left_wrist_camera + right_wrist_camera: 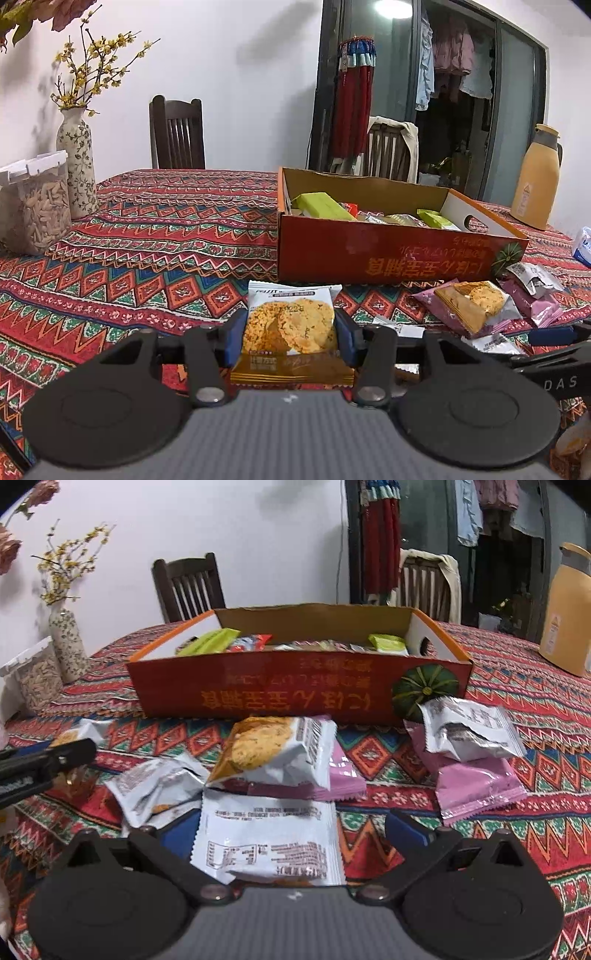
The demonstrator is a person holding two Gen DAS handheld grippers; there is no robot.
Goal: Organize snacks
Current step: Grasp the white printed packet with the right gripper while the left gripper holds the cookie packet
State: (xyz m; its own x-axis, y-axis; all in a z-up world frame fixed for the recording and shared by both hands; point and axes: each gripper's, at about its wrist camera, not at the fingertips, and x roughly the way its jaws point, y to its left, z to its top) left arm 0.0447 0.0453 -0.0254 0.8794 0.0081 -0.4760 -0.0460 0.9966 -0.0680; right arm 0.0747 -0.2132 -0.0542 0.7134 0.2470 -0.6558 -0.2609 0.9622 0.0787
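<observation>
My left gripper (pixel 290 334) is shut on a cracker packet (pixel 290 325) with a white top and gold bottom, held in front of the red cardboard box (pixel 388 254). The box (pixel 258 686) holds several snack packets, green ones among them. My right gripper (pixel 291 830) is open, its fingers either side of a white packet (pixel 266 842) that lies face down on the table. Beyond it lie a cracker packet (pixel 266 749), pink packets (pixel 476 786) and another white packet (pixel 465 734). The left gripper's finger (pixel 48 760) shows at the left of the right wrist view.
A patterned red tablecloth (pixel 147 240) covers the table. A flowered vase (pixel 75 162) and a clear jar of seeds (pixel 40 206) stand at the left. A yellow thermos (pixel 535 181) stands at the right. Two wooden chairs (pixel 177 136) are behind the table.
</observation>
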